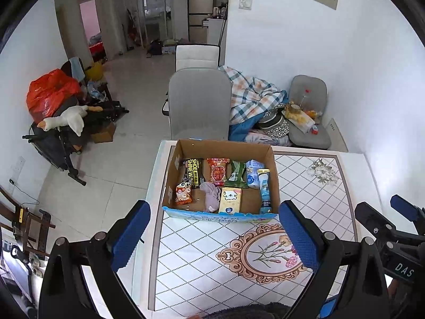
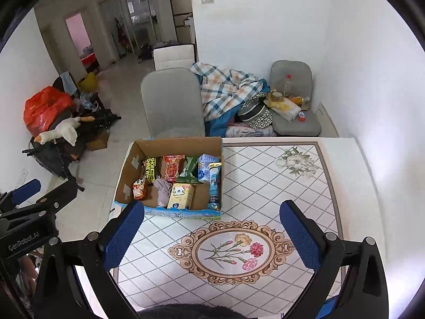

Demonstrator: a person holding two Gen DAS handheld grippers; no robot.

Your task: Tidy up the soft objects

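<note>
Both tools empty, jaws spread wide: left gripper [image 1: 215, 239], right gripper [image 2: 212, 236], hovering over the patterned table [image 2: 279, 186]. Soft packets and a crumpled lilac cloth [image 1: 211, 195] sit inside the open brown cardboard box [image 1: 220, 146]. Likely next: come down vertically, pinch the cloth mid-bunch, avoid the box walls.

Grey chair [image 1: 199, 101] behind table [image 1: 305, 175]; plaid blanket [image 1: 249, 93] beside.
</note>
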